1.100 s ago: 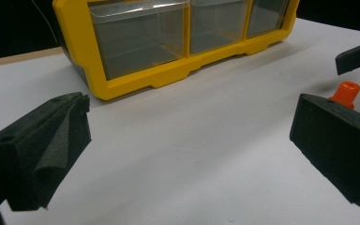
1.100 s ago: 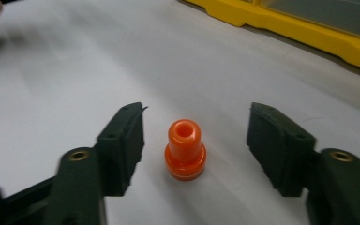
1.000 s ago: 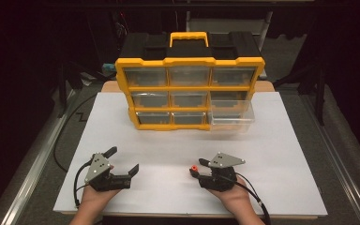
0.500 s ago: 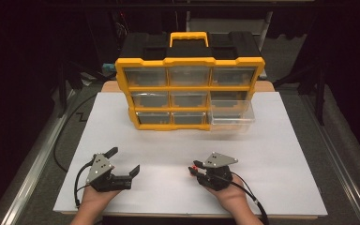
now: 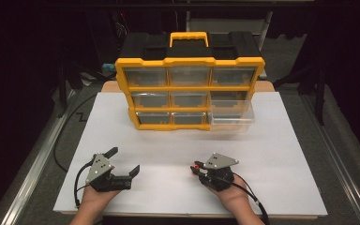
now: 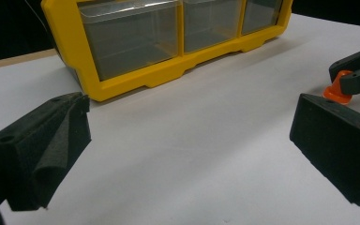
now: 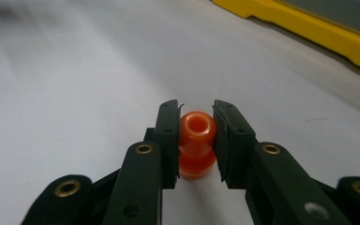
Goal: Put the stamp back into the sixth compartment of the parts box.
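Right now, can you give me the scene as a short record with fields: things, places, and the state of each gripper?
surface: white board
cabinet: yellow drawer cabinet at the far side, upright, black handle side on top
open drawer: clear drawer at bottom right, pulled out
part: small orange part standing on the board
right gripper: jaws have just closed on the part, pads press its sides
left gripper: jaws wide open, nothing between them
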Motion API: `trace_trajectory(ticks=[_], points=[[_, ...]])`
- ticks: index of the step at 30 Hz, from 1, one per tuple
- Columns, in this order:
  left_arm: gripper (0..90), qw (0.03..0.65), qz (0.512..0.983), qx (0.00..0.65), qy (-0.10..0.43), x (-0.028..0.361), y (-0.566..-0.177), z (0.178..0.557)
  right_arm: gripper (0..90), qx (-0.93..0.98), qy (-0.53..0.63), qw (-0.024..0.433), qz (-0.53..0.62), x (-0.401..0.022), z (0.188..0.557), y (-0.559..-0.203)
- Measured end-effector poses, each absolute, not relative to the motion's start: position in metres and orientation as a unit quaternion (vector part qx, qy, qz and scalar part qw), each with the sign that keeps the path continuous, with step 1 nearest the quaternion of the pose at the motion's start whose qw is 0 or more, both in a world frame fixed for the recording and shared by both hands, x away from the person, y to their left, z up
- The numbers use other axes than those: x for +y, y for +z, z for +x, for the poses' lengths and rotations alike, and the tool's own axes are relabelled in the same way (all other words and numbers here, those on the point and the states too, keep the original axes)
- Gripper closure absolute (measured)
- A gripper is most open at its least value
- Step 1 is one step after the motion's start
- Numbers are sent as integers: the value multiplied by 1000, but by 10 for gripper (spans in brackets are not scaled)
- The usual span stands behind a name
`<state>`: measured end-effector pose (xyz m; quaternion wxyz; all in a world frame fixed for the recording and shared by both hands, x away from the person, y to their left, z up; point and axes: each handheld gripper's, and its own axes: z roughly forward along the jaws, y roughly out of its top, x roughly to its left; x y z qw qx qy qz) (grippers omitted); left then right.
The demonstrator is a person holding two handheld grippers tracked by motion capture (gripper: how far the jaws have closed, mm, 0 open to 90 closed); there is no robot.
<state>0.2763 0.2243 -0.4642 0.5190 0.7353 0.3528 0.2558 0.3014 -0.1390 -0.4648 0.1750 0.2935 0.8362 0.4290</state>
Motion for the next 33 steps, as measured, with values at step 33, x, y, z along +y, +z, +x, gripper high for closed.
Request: trace_trajectory(ticks=[33], points=[[4, 528, 730, 356, 247, 222, -465, 280, 739, 810, 424, 203, 351, -207, 307, -452]])
